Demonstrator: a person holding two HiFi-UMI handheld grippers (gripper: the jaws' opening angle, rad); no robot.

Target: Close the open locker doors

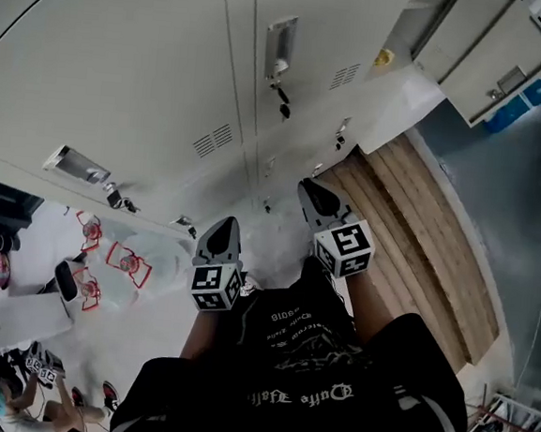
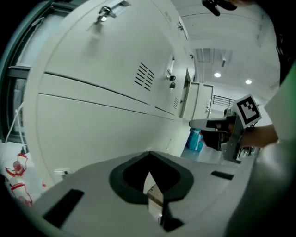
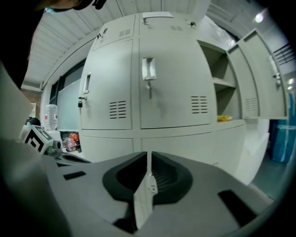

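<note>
wood planks (image 1: pixel 427 252) beside grey floor (image 1: pixel 522 195) | round ceiling lights (image 2: pixel 217 74) lit

This is a locker room. A bank of pale grey metal lockers (image 3: pixel 157 92) covers the wall, their doors fitted with louvred vents (image 3: pixel 199 104) and slim handles (image 3: pixel 148 69), with keys (image 2: pixel 171 82) hanging from a lock. At the bank's right end 1 compartment (image 3: pixel 225 92) stands open, its door (image 3: pixel 259 78) swung out and its shelves showing. Recessed ceiling lights (image 2: pixel 217 74) shine overhead. Wooden boards (image 1: pixel 419 242) lie on the floor beside the lockers, and plastic bags (image 1: pixel 130 264) sit on the floor.
</note>
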